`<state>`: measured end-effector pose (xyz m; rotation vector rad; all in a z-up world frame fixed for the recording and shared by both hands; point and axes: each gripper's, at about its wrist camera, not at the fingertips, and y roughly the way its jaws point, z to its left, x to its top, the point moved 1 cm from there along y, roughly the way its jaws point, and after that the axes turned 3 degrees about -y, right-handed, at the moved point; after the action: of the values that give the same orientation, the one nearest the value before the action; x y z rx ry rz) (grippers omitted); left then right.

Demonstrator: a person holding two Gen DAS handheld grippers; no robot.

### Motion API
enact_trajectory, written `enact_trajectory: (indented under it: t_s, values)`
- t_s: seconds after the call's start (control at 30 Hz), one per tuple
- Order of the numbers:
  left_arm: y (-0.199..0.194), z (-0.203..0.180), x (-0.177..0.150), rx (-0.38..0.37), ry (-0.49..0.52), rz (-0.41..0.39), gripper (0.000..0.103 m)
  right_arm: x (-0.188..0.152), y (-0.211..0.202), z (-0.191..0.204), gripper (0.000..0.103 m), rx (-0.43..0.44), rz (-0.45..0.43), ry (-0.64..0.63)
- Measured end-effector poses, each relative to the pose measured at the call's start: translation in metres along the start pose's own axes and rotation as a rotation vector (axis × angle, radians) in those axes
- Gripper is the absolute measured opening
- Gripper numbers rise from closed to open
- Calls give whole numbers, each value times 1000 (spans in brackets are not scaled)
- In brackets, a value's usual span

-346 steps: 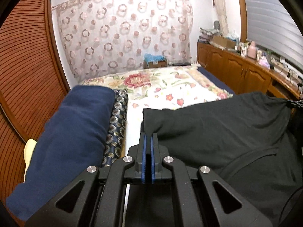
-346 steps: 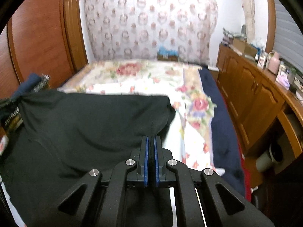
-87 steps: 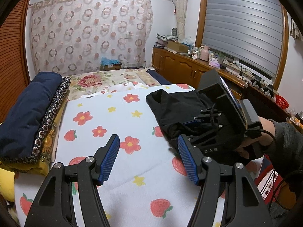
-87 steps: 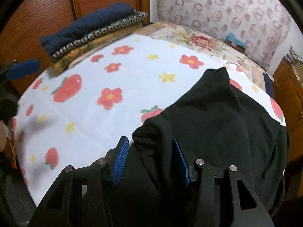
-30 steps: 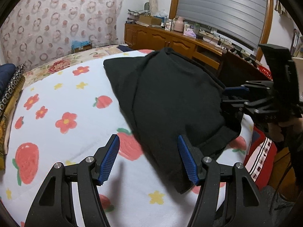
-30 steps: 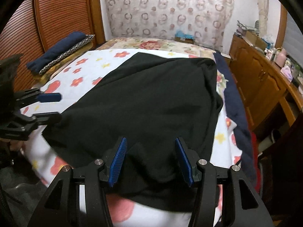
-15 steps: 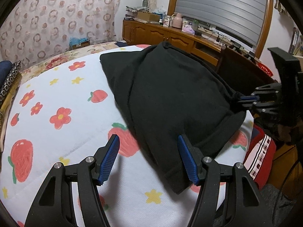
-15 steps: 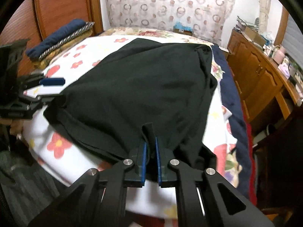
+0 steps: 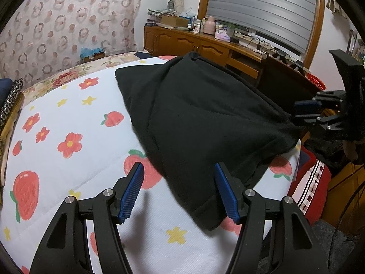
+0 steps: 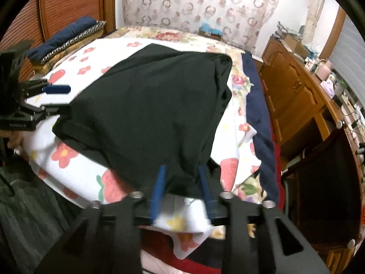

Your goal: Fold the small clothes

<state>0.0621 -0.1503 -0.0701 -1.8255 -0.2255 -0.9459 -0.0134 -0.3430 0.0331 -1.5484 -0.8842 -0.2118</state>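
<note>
Strawberry-print bed (image 9: 75, 150) has the black garment (image 9: 205, 118) folded near its edge, left tongs (image 9: 179, 193) spread wide at its 6 o'clock corner, right tongs (image 10: 182, 191) apart around the hem, probably lining up the next fold.

Location: home bedroom | Evidence: strawberry-and-flower printed white bedsheet (image 9: 75, 118); ring-patterned sheer curtain (image 9: 57, 29); carved wooden sideboard cabinet (image 9: 182, 43)

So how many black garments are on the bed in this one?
1. The black garment lies folded over on the strawberry-print sheet, near the bed's edge, with the left gripper and right gripper at its near corners. Anything beneath it would be hidden.
</note>
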Motion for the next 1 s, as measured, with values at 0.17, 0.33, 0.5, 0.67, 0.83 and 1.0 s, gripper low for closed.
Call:
enact_trajectory:
  t_s: [0.17, 0.33, 0.5, 0.67, 0.83, 1.0]
  values:
    - [0, 0, 1, -3, -4, -9, 65, -11, 6, -6, 49, -13, -32, 53]
    - [2, -1, 0, 5, -2, 5, 65, -19, 26, -11, 49, -11, -27, 89]
    - [4, -3, -1, 6, 0, 14, 65, -21, 41, -17, 50, 3, -43, 114]
    - [8, -4, -2, 2, -3, 25, 65, -26, 53, -27, 52, 30, -43, 150]
    - [12, 0, -4, -31, -30, 38, 48, -30, 56, -34, 53, 96, -38, 185]
    - [16, -1, -5, -48, -32, 60, 43, -29, 55, -34, 53, 110, -35, 165]
